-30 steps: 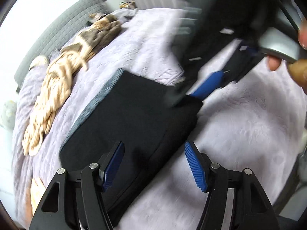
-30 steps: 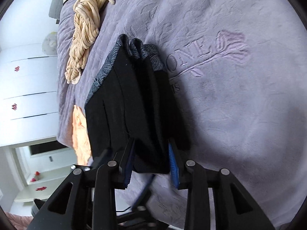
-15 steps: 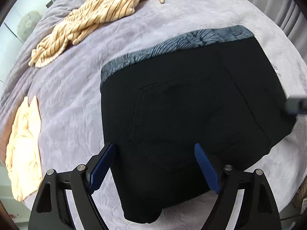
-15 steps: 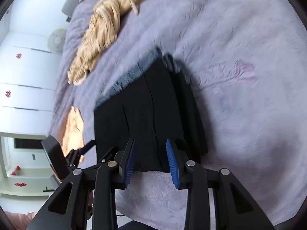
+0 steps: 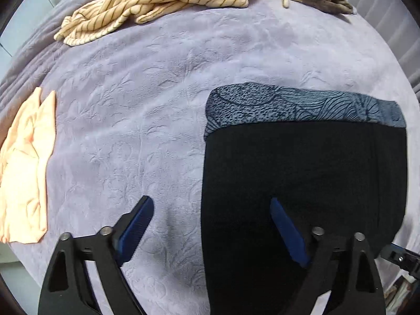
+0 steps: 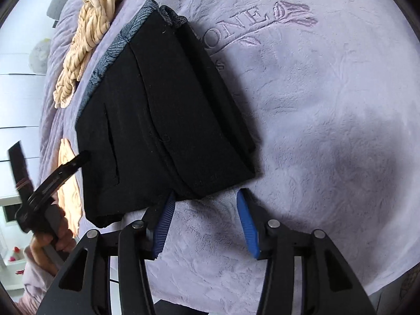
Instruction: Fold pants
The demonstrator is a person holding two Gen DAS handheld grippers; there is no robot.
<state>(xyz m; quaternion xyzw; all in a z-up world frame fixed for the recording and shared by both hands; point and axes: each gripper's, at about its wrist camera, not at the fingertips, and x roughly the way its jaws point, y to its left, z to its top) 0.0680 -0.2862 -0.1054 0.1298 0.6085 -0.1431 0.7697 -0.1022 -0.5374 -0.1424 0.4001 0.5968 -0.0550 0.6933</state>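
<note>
The black pants (image 5: 302,183) lie folded into a thick rectangle on the lilac blanket, with a blue-grey patterned waistband (image 5: 302,107) at the far edge. My left gripper (image 5: 210,223) is open and empty, straddling the stack's left near edge. In the right wrist view the folded pants (image 6: 162,120) lie flat. My right gripper (image 6: 206,210) is open and empty just off the stack's near corner. The left gripper (image 6: 78,160) shows at the stack's left side, held by a hand.
A striped cream garment (image 5: 157,2) is bunched at the far side of the bed. A peach garment (image 5: 23,168) lies at the left edge. The lilac blanket (image 6: 315,105) carries embroidered lettering to the right of the pants.
My right gripper has opened and let go of the pants' edge. My left gripper has shifted left, so the stack now sits to its right.
</note>
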